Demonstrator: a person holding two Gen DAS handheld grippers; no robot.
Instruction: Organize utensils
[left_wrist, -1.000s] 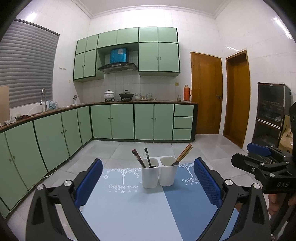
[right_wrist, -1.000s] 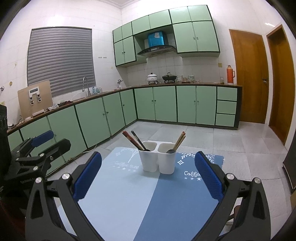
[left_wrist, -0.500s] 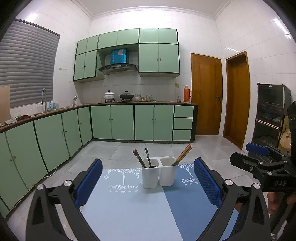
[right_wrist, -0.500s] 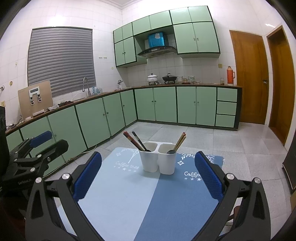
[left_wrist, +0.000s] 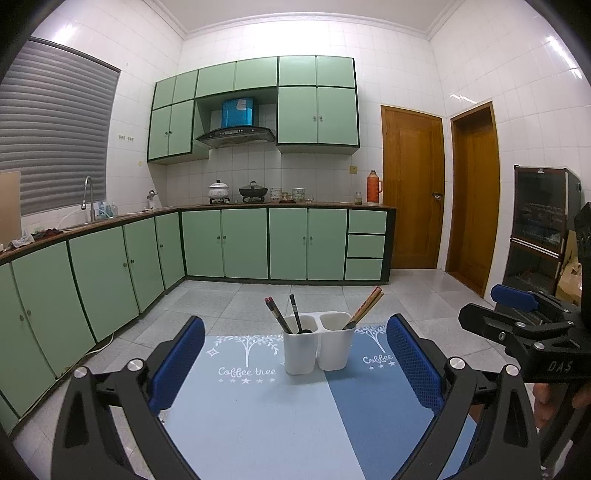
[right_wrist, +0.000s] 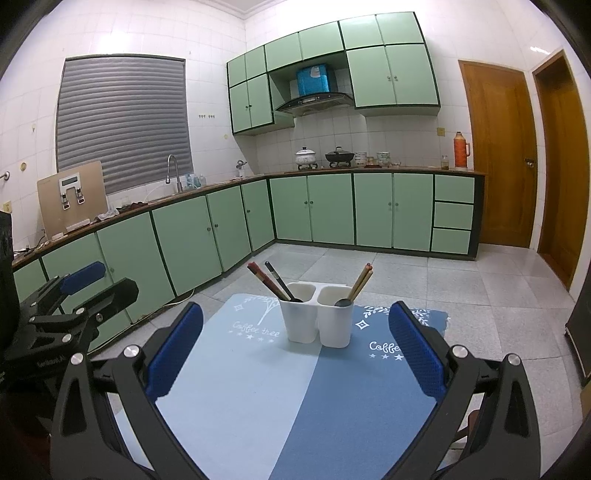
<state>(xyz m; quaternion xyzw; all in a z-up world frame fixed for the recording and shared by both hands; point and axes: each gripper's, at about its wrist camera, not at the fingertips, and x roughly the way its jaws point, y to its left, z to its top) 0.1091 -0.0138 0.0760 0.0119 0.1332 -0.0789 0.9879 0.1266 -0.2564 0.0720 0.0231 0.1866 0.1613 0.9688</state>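
Nothing much has shifted over the last second, both views just creep a touch. My left gripper (left_wrist: 295, 365) and right gripper (right_wrist: 295, 345) both hang wide open and empty, and the white plastic two-cup utensil holder (left_wrist: 317, 347) sits dead ahead between each one's fingers, neither clearly nearer. Going left to right on the blue two-tone mat (left_wrist: 258, 424): left cup has dark red-tipped chopsticks (left_wrist: 277, 314) leaning left plus a black-handled utensil (left_wrist: 295, 312), right cup has wooden chopsticks (left_wrist: 367, 304) leaning right over a dark spoon (right_wrist: 342, 302).

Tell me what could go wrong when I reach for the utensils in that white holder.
The white holder looks light and stands free on the blue mat; pulling the leaning dark chopsticks sideways could tip it. The wooden chopsticks share a compartment with a spoon, so a wide grab may snag both. Both grippers are open side by side and could collide.
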